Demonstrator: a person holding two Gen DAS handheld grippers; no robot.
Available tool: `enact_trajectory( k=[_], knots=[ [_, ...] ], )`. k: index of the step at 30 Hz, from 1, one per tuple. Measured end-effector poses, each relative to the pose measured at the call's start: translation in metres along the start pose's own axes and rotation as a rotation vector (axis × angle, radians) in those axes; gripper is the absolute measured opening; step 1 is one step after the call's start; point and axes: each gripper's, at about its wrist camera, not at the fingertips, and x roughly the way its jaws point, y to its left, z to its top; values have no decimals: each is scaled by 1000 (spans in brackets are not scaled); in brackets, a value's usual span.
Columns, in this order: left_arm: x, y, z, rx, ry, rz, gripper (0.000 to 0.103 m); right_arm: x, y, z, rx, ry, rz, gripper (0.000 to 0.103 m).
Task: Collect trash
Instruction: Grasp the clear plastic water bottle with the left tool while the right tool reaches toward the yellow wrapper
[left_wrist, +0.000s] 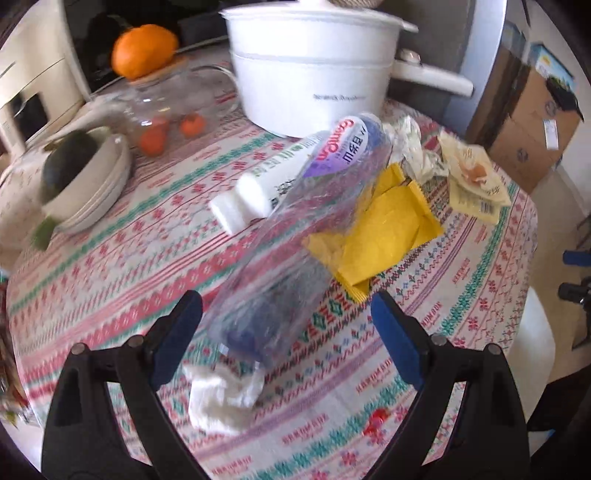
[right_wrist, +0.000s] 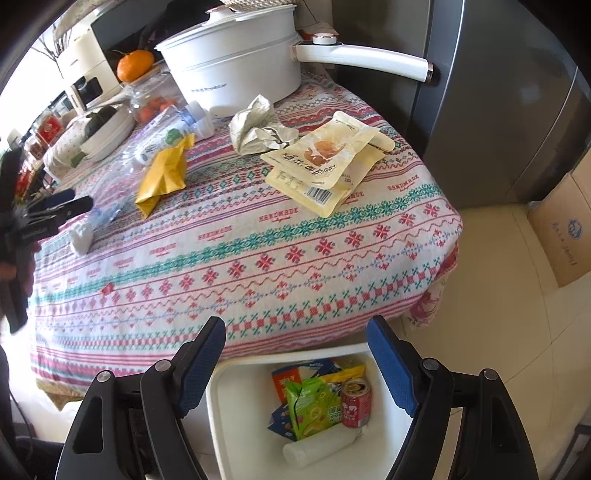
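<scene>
Trash fills the white bin (right_wrist: 221, 424) beside the table: red can (right_wrist: 355, 402), green packet (right_wrist: 310, 406), white bottle (right_wrist: 321, 448). Both grippers (left (left_wrist: 286, 306), right (right_wrist: 295, 334)) gape empty; a clear bottle (left_wrist: 291, 236) lies on the cloth.

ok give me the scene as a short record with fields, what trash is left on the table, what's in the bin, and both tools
surface: patterned tablecloth
trash on table: clear plastic bottle, yellow wrapper, white tube, crumpled tissue, crumpled wrapper, pale yellow pouches
bin: white bin below the table edge, holding a red can, green packet, white bottle
left tool: open, empty, around the clear bottle's near end
right tool: open, empty, over the bin
not trash: white pot
</scene>
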Motion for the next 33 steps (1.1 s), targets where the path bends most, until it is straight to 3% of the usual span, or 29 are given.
enact_trajectory(
  k=[7, 11, 18, 23, 27, 33],
  knots=[
    [32, -16, 37, 112, 76, -24, 85, 7, -9, 11, 53, 5, 10, 80],
    [49, -26, 43, 167, 160, 3, 71, 8, -14, 15, 75, 0, 11, 80],
    [41, -20, 31, 52, 182, -15, 68, 2, -22, 17, 102, -15, 22, 80],
    [10, -10, 12, -128, 139, -49, 66, 0, -19, 18, 105, -22, 38, 80],
    [-15, -15, -13, -268, 160, -86, 65, -3, -11, 20, 102, -31, 57, 80],
    [-14, -55, -49, -195, 311, -60, 66, -1, 0, 24, 111, -35, 82, 80]
  ],
)
